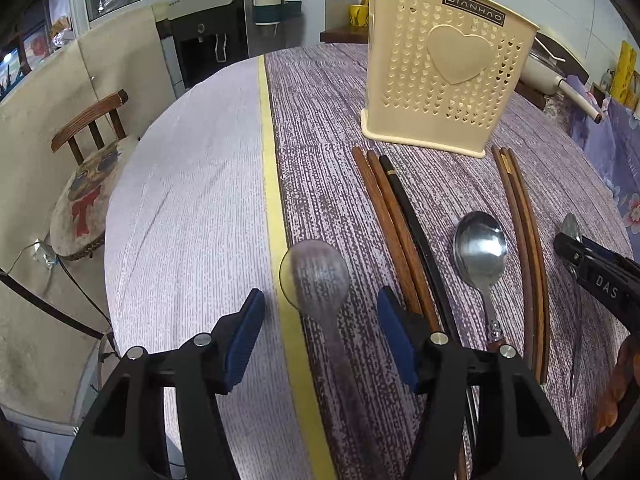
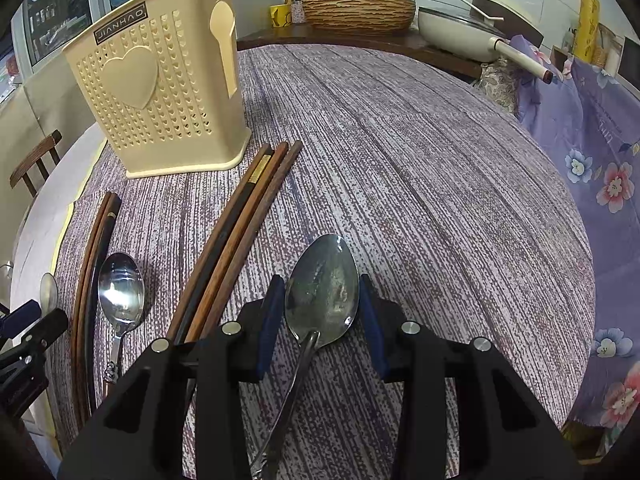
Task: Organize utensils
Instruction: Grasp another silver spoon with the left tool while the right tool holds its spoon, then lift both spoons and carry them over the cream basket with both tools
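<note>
On the desk [image 1: 192, 208], covered by a purple-streaked cloth with a pale section and a yellow stripe [image 1: 276, 216] between them, we see the utensils laid roughly parallel in front of a cream utensil holder [image 1: 444, 68]. In the left wrist view, from left to right, lie a dull spoon [image 1: 316, 276] with its bowl overlapping the stripe, a group of three chopsticks [image 1: 396, 224], a shiny spoon [image 1: 480, 248] with a wood-tipped handle, and a second group of chopsticks [image 1: 524, 232]; a further spoon [image 2: 322, 288] lies beyond them under the right gripper. The chopstick tips lie just short of the holder's base. The holder stands upright, perforated with heart-shaped holes; we cannot tell from these views what it holds. Around the desk we note a wooden chair [image 1: 92, 128] with a printed cushion to the left, a water dispenser [image 1: 208, 28] behind, and in the right wrist view a woven basket [image 2: 358, 10], a pan [image 2: 464, 28] and a flowered cloth [image 2: 592, 152] on the right. The left gripper [image 1: 320, 324] is held low over the desk with its jaws wide apart, straddling the handle of the dull spoon without touching it. The right gripper [image 2: 322, 320] is held low with its jaws open to either side of its spoon's bowl, the pads [image 2: 270, 312] close beside the bowl edges; we cannot confirm contact.
</note>
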The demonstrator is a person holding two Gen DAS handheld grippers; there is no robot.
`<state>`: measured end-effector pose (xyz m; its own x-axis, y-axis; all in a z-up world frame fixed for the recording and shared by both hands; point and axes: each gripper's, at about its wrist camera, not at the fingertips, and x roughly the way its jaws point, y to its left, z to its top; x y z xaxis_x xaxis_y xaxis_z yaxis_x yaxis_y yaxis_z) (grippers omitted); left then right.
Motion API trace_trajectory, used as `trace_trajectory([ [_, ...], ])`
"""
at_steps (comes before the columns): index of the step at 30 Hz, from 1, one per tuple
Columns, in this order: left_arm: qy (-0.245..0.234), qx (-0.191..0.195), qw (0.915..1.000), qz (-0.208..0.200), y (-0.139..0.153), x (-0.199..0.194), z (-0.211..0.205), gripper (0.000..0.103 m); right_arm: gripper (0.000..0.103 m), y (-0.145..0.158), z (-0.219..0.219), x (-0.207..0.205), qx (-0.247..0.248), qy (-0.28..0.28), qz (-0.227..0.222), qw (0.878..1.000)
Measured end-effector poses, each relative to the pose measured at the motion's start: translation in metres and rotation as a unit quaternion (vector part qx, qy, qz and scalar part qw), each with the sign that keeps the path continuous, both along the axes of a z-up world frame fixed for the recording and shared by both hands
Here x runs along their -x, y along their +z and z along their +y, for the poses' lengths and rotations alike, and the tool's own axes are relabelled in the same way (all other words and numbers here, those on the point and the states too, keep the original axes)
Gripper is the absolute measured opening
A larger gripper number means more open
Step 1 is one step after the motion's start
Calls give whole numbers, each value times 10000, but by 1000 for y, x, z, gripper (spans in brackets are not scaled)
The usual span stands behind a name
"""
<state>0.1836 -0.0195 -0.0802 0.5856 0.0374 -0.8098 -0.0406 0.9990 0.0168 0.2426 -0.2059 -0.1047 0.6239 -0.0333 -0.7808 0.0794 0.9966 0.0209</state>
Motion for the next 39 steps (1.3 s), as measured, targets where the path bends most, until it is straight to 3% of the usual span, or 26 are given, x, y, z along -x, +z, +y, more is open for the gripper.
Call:
trace_trajectory([
  [10, 79, -108, 9999, 59, 2, -9, 0, 37, 38, 0, 1, 0, 15, 20, 5, 10000],
  [27, -54, -45, 10000, -53, 2, -17, -4, 36, 38, -1, -3, 3, -14, 84, -10, 10000],
  [32, -31, 100, 9999, -95, 3, -18, 1, 36, 38, 0, -6, 6, -254, 243, -76, 9994],
  [39, -38, 164, 9989, -438, 20, -13, 4, 36, 38, 16, -11, 16, -392, 334, -392, 9979],
])
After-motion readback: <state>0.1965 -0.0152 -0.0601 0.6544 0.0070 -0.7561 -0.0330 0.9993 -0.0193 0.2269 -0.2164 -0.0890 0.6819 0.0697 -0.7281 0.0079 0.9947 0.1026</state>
